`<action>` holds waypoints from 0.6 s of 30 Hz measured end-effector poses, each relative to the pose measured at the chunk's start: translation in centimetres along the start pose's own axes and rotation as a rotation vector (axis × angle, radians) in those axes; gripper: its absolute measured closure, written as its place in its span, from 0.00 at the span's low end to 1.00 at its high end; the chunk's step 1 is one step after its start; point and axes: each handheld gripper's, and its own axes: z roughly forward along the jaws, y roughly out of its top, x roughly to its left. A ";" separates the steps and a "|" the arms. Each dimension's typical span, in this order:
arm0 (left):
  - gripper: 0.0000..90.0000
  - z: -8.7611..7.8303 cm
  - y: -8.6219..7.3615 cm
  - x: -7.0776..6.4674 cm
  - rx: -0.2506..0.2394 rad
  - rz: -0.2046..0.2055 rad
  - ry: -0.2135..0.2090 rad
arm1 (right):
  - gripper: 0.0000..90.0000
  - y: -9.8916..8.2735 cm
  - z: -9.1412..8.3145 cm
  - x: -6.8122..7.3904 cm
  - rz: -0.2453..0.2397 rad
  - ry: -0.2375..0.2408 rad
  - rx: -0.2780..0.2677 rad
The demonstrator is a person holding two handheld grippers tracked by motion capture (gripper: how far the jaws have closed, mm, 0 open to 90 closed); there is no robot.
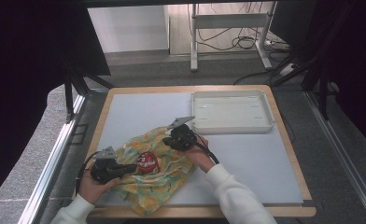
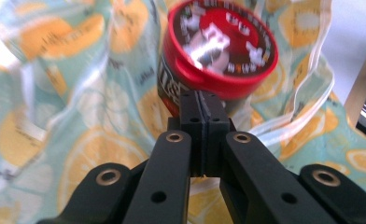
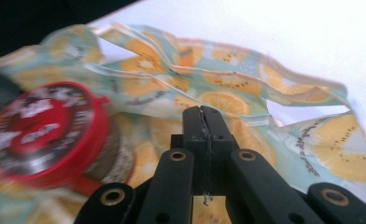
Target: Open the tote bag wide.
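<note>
High view: the can (image 1: 147, 162), dark-bodied with a red lid, sits in the middle of the lemon-print bag (image 1: 153, 175), which is spread crumpled on the near half of the grey mat (image 1: 246, 158). The left gripper (image 1: 130, 167) lies low at the bag's left edge, its tips just beside the can; in the left gripper view the jaws are pressed together with nothing visible between them, right below the can (image 2: 218, 51), and whether they touch it I cannot tell. The right gripper (image 1: 166, 140) is over the bag's far edge, behind the can; in the right gripper view its jaws are also pressed together above the bag (image 3: 228, 93), and a thin pale line runs down the seam between them. Whether that is pinched cloth I cannot tell. Farther off, a white tray (image 1: 231, 126) sits at the mat's far right.
</note>
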 end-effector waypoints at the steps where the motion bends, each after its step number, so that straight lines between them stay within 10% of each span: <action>1: 1.00 -0.2 0.1 0.0 -0.014 -0.003 0.004 | 0.98 0.0 0.0 0.0 0.000 0.000 0.000; 18: 1.00 -2.5 0.2 1.0 -0.104 -0.035 0.082 | 0.98 -2.2 -5.8 2.1 -0.071 0.033 -0.037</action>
